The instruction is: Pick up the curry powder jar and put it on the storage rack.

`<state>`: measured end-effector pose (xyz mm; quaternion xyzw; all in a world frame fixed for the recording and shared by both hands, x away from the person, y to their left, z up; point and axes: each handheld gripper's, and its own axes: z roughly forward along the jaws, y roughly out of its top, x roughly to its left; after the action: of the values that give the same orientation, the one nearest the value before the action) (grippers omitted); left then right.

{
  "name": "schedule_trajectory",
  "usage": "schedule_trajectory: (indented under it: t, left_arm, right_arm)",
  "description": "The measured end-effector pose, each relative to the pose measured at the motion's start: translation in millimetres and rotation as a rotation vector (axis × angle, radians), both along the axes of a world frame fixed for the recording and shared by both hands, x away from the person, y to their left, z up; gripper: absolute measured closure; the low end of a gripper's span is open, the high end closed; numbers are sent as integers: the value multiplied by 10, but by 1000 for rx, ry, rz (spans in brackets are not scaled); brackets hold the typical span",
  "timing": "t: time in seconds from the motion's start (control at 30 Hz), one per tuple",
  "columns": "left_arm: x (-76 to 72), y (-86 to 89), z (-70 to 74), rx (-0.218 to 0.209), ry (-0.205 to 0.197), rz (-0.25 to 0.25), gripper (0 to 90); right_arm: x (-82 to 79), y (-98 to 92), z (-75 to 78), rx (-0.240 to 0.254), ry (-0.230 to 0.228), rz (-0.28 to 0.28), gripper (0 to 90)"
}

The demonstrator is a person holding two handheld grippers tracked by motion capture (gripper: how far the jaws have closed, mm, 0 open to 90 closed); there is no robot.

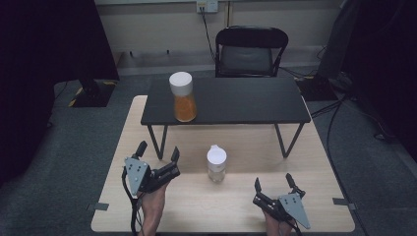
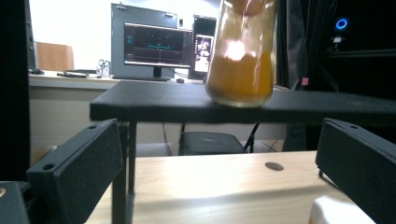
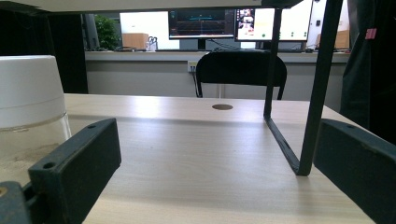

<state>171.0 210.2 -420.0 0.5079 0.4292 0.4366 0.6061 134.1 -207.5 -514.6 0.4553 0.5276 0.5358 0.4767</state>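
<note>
A tall jar of orange liquid with a white lid (image 1: 182, 97) stands on the left part of the black raised shelf (image 1: 231, 101); the left gripper view shows its orange body (image 2: 240, 60) on the shelf top (image 2: 154, 105). A small clear jar with a white lid (image 1: 216, 163) stands on the wooden table (image 1: 221, 206) in front of the shelf, and appears at the left of the right gripper view (image 3: 28, 107). My left gripper (image 1: 158, 152) is open, left of the small jar. My right gripper (image 1: 273, 181) is open, to the jar's right and nearer the front edge.
The shelf's black legs (image 1: 160, 140) (image 1: 287, 140) stand on the table; one leg (image 3: 310, 88) rises close ahead in the right gripper view. A black chair (image 1: 251, 51) stands beyond the table. Monitors (image 2: 156, 44) sit on a desk in the background.
</note>
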Motion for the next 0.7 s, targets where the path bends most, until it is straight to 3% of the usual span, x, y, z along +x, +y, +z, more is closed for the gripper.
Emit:
schedule_trajectory:
  t: [0.3,0.43,0.7]
  left_arm:
    - [-94,27,-269,16,15,26,0]
    - [-119,43,-375,12,40,36,0]
    - [-171,6,-604,35,34,56,0]
  right_arm:
    - [0,1,0,0,0,-1,0]
    - [0,2,0,0,0,0,0]
    - [0,3,0,0,0,-1,0]
